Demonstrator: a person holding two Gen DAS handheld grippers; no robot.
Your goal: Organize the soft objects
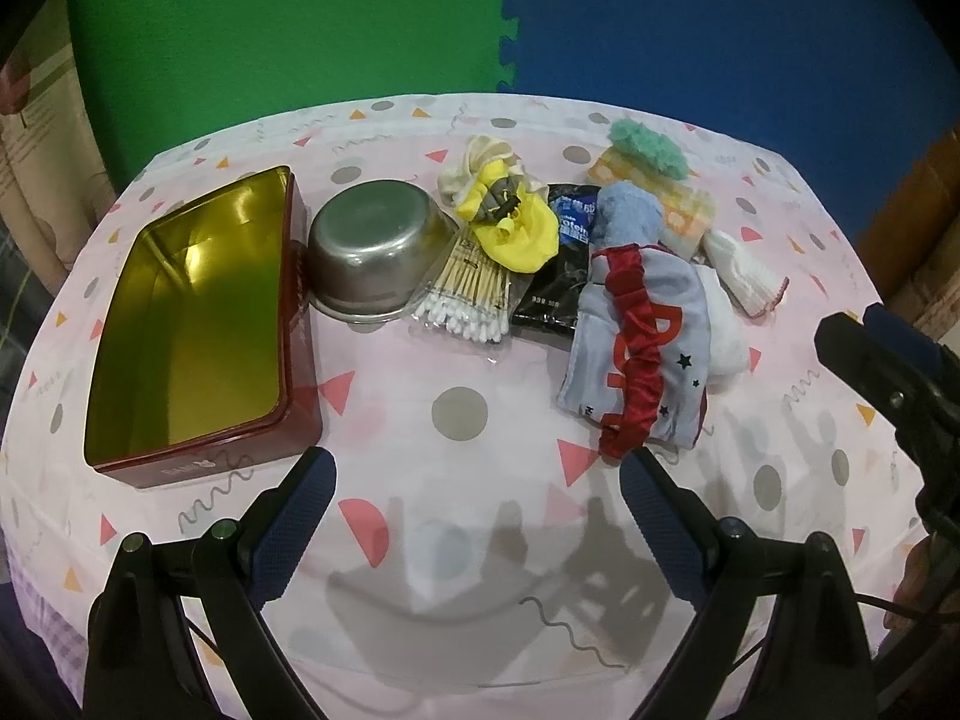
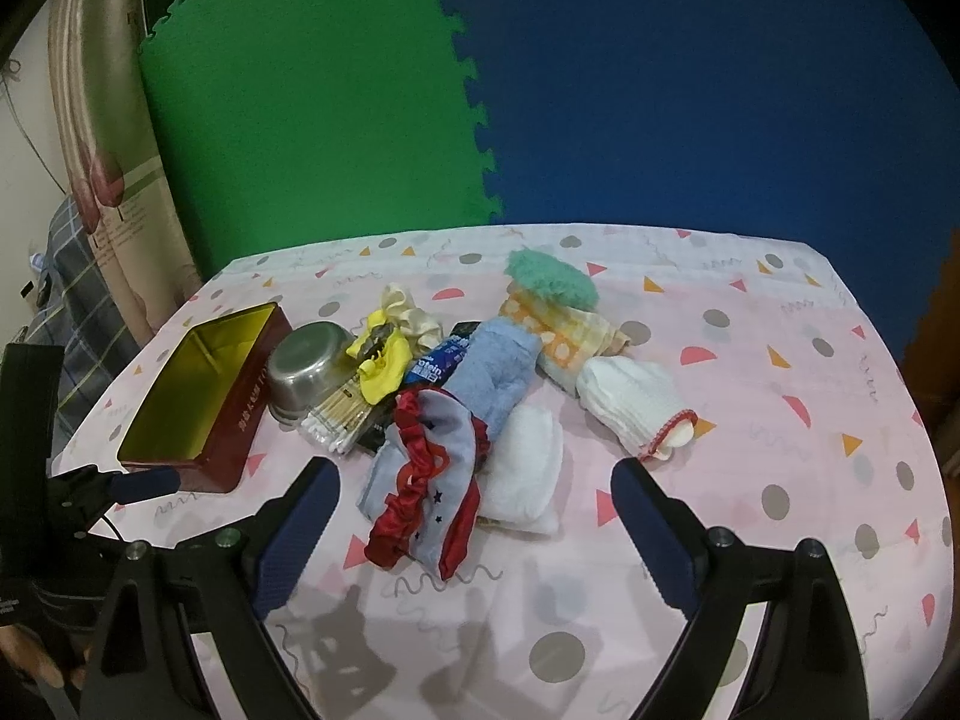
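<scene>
An empty red tin point(image 1: 198, 330) point(image 2: 198, 408) with a gold inside stands open at the table's left. To its right lies a heap of soft things: a pale blue cloth with red ruffled trim point(image 1: 636, 354) point(image 2: 426, 474), a blue towel point(image 1: 624, 216) point(image 2: 492, 372), a white pad point(image 2: 528, 468), a white knit glove point(image 1: 744, 276) point(image 2: 636, 402), an orange checked cloth point(image 1: 672, 192) point(image 2: 558, 330), a green fluffy piece point(image 1: 645, 144) point(image 2: 549, 279) and a yellow cloth point(image 1: 516, 228) point(image 2: 384, 369). My left gripper point(image 1: 477, 474) is open over the table's front. My right gripper point(image 2: 474, 483) is open just short of the ruffled cloth.
An upturned steel bowl point(image 1: 375, 252) point(image 2: 312, 369) sits beside the tin. A pack of cotton swabs point(image 1: 474, 294) point(image 2: 339, 417) and a black sachet point(image 1: 558, 276) lie by it. Green and blue foam mats form the back wall. The right gripper's body point(image 1: 888, 372) shows at the left view's right edge.
</scene>
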